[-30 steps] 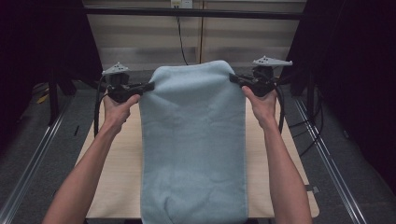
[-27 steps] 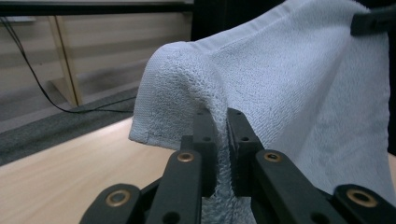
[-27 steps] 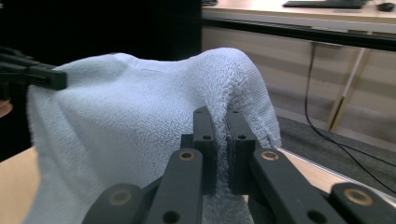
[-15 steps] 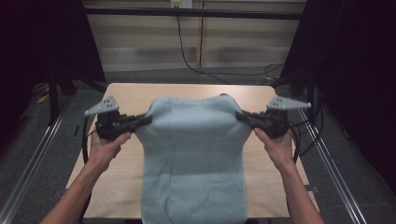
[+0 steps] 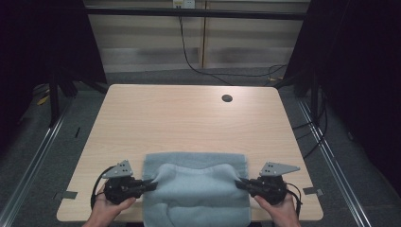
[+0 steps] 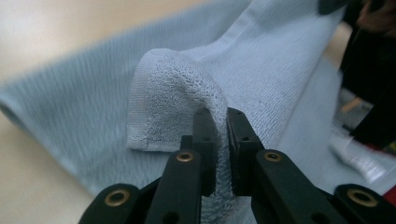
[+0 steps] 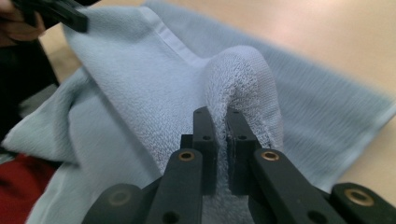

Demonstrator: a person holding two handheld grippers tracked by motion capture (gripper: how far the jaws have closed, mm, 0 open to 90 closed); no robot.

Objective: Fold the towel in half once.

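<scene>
A light blue towel (image 5: pixel 196 187) lies at the near edge of the wooden table (image 5: pixel 189 118), folded back over itself, its front part hanging off the edge. My left gripper (image 5: pixel 152 183) is shut on the towel's left corner, and my right gripper (image 5: pixel 239 182) is shut on its right corner. In the left gripper view the jaws pinch a fold of terry cloth (image 6: pixel 177 93), the gripper (image 6: pixel 221 126) low over the towel. The right gripper view shows the same grip on the towel (image 7: pixel 243 79) with its gripper (image 7: pixel 220 126) just above the lower layer.
A round cable hole (image 5: pixel 227 98) sits in the table's far right part. Black frame rails (image 5: pixel 28 170) run along both sides of the table. Cables (image 5: pixel 198 66) trail on the floor behind it. A dark curtain stands at the right.
Both hands have come down and toward the near edge with the towel. It hung upright between the grippers before; now its upper part is laid over the part on the table.
</scene>
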